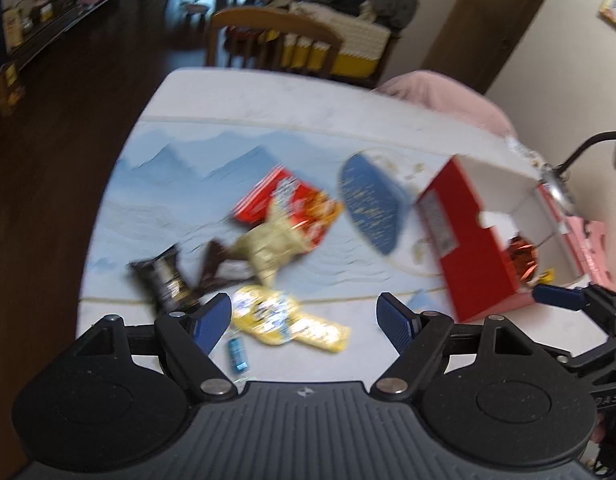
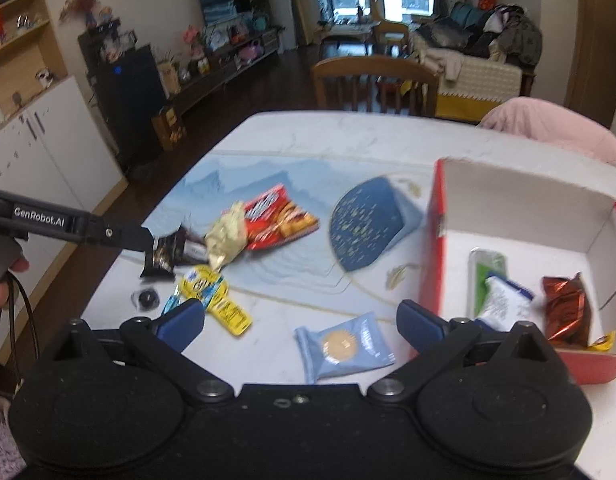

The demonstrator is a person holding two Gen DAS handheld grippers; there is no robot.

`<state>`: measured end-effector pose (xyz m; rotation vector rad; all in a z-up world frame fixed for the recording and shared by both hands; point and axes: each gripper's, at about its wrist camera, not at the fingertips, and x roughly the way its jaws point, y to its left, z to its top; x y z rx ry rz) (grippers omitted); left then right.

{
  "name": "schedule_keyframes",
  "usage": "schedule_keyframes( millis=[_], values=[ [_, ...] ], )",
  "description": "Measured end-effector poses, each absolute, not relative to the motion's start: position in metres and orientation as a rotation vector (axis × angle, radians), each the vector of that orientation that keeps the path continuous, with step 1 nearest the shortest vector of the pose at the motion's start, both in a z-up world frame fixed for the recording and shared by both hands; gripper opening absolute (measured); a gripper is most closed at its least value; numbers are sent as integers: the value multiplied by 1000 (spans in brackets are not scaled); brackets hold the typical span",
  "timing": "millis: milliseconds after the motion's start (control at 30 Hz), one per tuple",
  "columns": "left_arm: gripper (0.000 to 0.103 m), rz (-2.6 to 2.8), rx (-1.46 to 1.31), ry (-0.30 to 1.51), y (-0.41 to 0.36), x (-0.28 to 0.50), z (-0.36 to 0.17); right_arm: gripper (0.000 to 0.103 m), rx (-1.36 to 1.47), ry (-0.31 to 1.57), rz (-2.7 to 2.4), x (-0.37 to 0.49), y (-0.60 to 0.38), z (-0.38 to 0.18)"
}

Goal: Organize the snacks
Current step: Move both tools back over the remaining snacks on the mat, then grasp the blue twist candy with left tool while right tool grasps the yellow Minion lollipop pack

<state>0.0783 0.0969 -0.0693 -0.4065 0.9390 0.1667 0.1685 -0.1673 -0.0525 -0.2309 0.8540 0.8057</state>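
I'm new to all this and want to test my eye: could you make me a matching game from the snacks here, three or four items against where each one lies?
Items:
1. light blue cookie packet
2. copper-brown foil packet
3. red snack bag
4. yellow packet

Places:
A. inside the red box
B. on the bare table between the right gripper fingers
C. on the blue mat, beside the fan
D. at the mat's near edge, by the right gripper's left finger

Pairs: 1-B, 2-A, 3-C, 4-D
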Motion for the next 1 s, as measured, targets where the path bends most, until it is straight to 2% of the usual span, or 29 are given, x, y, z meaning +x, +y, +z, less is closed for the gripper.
schedule_keyframes(
  millis=[433, 600, 733, 767, 833, 1000],
  values=[
    [80, 241, -378, 1043, 102, 78, -131, 99, -436, 922, 893, 172, -112, -100],
    [79, 272, -375, 1072, 96, 79, -150, 96, -529, 922, 935, 173, -88, -117],
    [78, 280, -358, 1078, 93, 81, -159, 90, -615, 906, 980, 172, -71, -131],
    [75, 272, -350, 1082, 91, 82, -161, 86, -629, 903, 992, 173, -67, -134],
    [61, 272, -338, 1101, 89, 85, -166, 82, -657, 901, 1016, 173, -61, -139],
    [47, 268, -331, 1121, 86, 90, -175, 72, -707, 885, 1072, 176, -47, -149]
  ],
)
